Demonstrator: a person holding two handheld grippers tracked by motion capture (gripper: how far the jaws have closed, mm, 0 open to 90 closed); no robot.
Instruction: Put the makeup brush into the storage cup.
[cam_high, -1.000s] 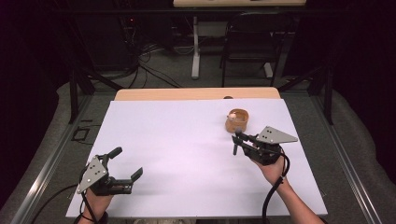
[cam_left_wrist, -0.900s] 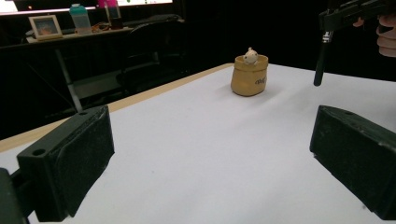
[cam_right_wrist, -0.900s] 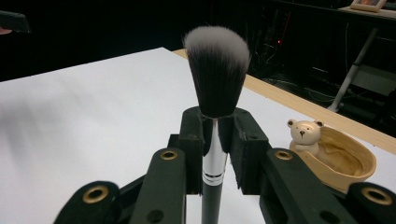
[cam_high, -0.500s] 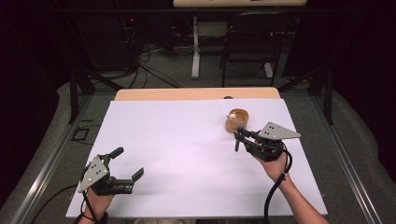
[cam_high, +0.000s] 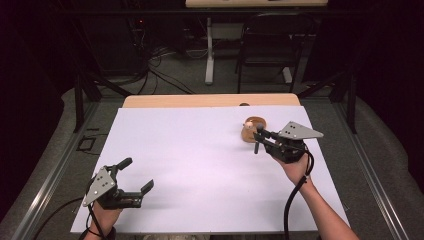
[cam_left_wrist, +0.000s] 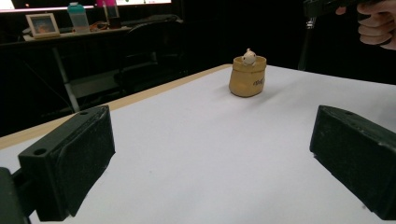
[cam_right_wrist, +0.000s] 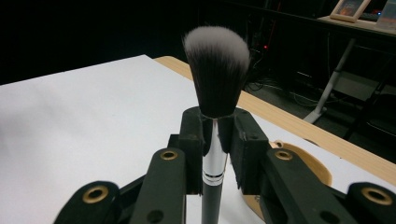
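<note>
left gripper (cam_high: 134, 176): near-left corner of the white table cover (cam_high: 190, 165), black jaws wide apart, nothing between them
table: light wood edge (cam_high: 210, 100) shows past the cover's far side
small tan pouch-shaped holder (cam_left_wrist: 247, 76): far right of the cover, upright; pale little object poking out the top, too small to identify
right gripper (cam_right_wrist: 215, 135): just beside the holder, jaws clamped on a black-and-silver makeup brush (cam_right_wrist: 215, 70)
brush: bristles up; handle's lower end cut off in the right gripper view

Tongs (cam_right_wrist: 215, 140) clamping upright makeup brush (cam_right_wrist: 215, 70), white table (cam_right_wrist: 70, 130)
</note>
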